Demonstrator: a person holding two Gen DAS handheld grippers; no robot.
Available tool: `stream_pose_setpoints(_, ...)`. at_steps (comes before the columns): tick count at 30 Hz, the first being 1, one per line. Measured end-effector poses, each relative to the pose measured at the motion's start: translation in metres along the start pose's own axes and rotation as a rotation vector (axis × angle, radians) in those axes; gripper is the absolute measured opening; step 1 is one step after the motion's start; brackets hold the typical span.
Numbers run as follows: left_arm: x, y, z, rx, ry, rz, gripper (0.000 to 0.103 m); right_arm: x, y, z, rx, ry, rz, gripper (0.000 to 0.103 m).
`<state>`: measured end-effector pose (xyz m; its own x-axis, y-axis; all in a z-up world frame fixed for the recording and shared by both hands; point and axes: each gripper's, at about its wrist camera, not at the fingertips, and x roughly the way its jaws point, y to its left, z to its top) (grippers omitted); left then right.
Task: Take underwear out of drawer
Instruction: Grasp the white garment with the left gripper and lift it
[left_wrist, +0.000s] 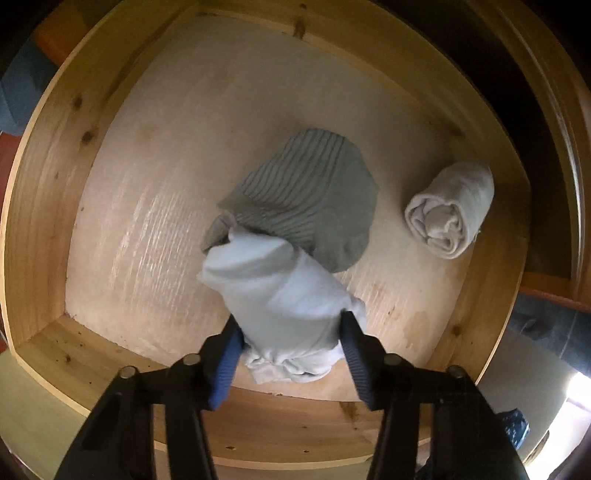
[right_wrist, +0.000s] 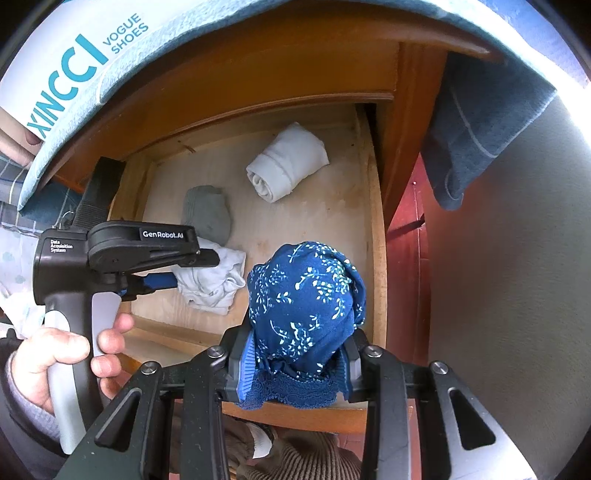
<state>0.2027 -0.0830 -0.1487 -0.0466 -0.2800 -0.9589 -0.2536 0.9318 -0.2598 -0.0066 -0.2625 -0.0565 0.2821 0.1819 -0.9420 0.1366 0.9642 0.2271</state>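
Risk of a loose pinch on the pale roll

Left gripper (left_wrist: 291, 332) sits low in the left wrist view with its blue pads (left_wrist: 225, 354) pressed against both sides of a pale blue rolled garment (left_wrist: 273, 291), pinching it near its lower end. That roll lies on the floor of the wooden drawer (left_wrist: 55, 192), its upper end resting against a grey ribbed garment (left_wrist: 306, 192) at centre frame. A white roll (left_wrist: 450, 210) lies apart at the right.

In the right wrist view the right gripper (right_wrist: 295, 358) is clamped on a blue floral underwear (right_wrist: 306, 299) at lower centre, above the drawer's front right corner.

Judged from this, the pale roll is gripped only at one end, so lifting may let it unroll and trail, or slip out of the pads. The grey piece touching it could be dragged along. The floral bundle bulges above the right pads, with lace hanging below, and could snag the drawer's front edge.
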Motion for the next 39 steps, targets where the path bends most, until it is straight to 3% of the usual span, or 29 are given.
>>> stream_pose_setpoints(5,-0.004,-0.002,0.003,0.051,-0.006,-0.018,0.038,0.003,0.002,0.001,-0.006,0.008,-0.006,0.032)
stream_pose_setpoints(16,-0.042,0.019,-0.028,0.146,-0.076,-0.030,0.036,0.009,0.009,0.001,-0.027,0.011,-0.024,0.032)
stream_pose_setpoints(24,-0.084,0.018,-0.054,0.307,-0.235,0.025,0.036,0.008,0.011,0.000,-0.031,0.007,-0.031,0.032)
stream_pose_setpoints(39,-0.144,0.025,-0.110,0.547,-0.454,0.039,0.036,0.008,0.016,0.000,-0.043,0.003,-0.075,0.032)
